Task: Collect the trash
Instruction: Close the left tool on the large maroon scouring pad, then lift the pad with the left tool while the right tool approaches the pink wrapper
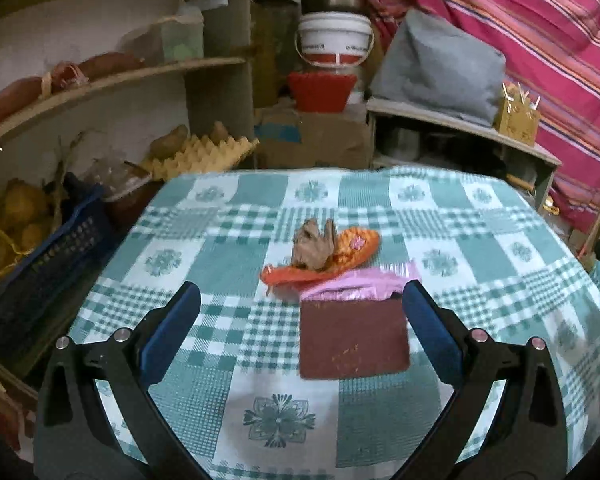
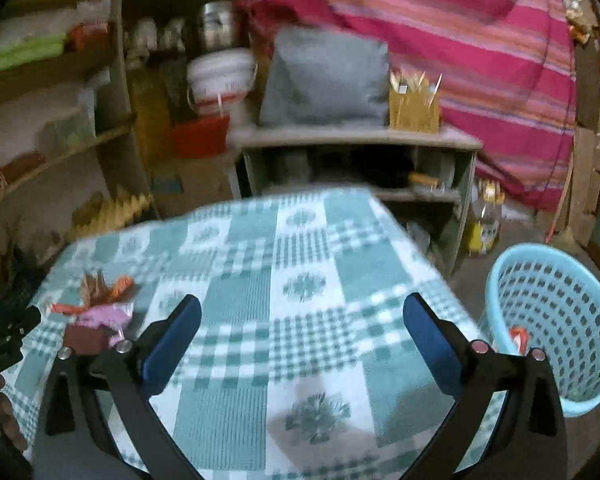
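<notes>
A small heap of trash lies mid-table on the green checked cloth (image 1: 228,256): a crumpled brown paper (image 1: 314,246), an orange wrapper (image 1: 340,256), a pink wrapper (image 1: 356,284) and a flat dark red card (image 1: 354,338). My left gripper (image 1: 300,312) is open just short of the heap, the red card lying between its blue fingers (image 1: 172,332), untouched. My right gripper (image 2: 302,320) is open over bare cloth, nothing between its fingers. The same heap (image 2: 100,312) sits to its left. A light blue perforated basket (image 2: 556,328) stands off the table's right edge with an orange scrap (image 2: 518,338) inside.
Wooden shelves (image 1: 112,80) with egg trays (image 1: 204,152) and a dark blue crate (image 1: 48,264) stand left of the table. Behind it are a white bucket (image 1: 334,38), a red tub (image 1: 320,90), a low cabinet (image 2: 356,138) with a grey cushion (image 2: 324,76), and a striped pink cloth (image 2: 480,40).
</notes>
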The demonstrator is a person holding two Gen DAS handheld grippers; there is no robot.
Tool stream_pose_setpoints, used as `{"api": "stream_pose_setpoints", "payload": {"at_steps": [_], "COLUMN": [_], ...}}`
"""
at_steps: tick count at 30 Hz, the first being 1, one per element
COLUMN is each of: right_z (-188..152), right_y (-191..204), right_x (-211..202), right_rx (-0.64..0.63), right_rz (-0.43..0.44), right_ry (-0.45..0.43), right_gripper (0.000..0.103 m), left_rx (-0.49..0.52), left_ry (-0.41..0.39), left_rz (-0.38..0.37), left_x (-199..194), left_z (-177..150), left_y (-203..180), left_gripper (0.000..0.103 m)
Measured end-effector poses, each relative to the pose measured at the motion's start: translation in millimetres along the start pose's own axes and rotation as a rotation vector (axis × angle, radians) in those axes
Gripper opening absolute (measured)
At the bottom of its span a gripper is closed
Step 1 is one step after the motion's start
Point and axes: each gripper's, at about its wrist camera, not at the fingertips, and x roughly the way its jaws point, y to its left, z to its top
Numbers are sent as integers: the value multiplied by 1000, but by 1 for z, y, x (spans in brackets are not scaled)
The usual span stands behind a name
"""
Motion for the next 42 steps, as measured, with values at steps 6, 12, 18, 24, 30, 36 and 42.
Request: {"api": "stream_pose_setpoints", "payload": {"at_steps": [6,12,18,24,30,36,42], "right_z": [1,0,-1,-4,-7,-8,-11], "right_y": [3,8,13,18,27,35,47], "right_x": [15,22,24,25,23,22,21], "right_rx": [23,-12,-45,-59,-90,-110,-138], "right_rz": [-73,-80,-77,-53,-41,-20,10], "right_ry": [60,67,80,91,93,88,93], "right_gripper": [99,99,99,99,99,99,99], "left_rx": [-38,15,11,-9,18,59,47], "left_ry": [70,209,246,300,325,283,199], "left_rz": [-77,-130,-88,-91,-102,-146,-168], "left_x": [17,44,59,69,73,57,16], "left_z": [-10,-21,-24,-25,-26,-24,-14], "left_y": [0,-25,-25,-23,-27,-26,-6], "left_gripper": [98,98,98,98,90,83,83]}}
